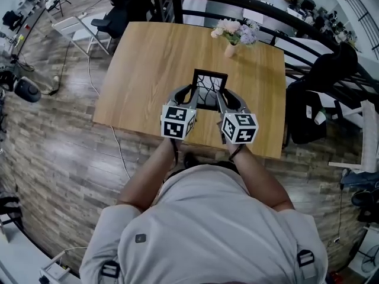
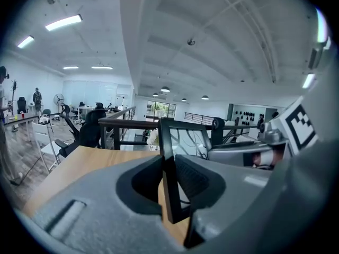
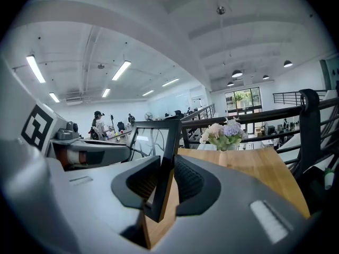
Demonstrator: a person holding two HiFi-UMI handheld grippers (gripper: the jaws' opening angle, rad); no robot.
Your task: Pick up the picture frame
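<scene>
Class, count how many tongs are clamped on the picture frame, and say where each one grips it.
2. The left tongs pinch the picture frame on its left edge; the right tongs pinch its right edge, both near the bottom. No others are in view.

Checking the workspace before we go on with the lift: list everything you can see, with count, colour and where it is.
picture frame: one, black, over the table's near half, clamped on both side edges
table: one, light wood, in front of the person
vase of flowers: one, pale pink and lilac blooms, far right part of the table
railing: one, dark, beyond the table's far edge
office chair: one, black, past the table's far left corner
cable: one, white, on the floor left of the table
left gripper: one, grey, shut on the picture frame's left edge
right gripper: one, grey, shut on the picture frame's right edge
</scene>
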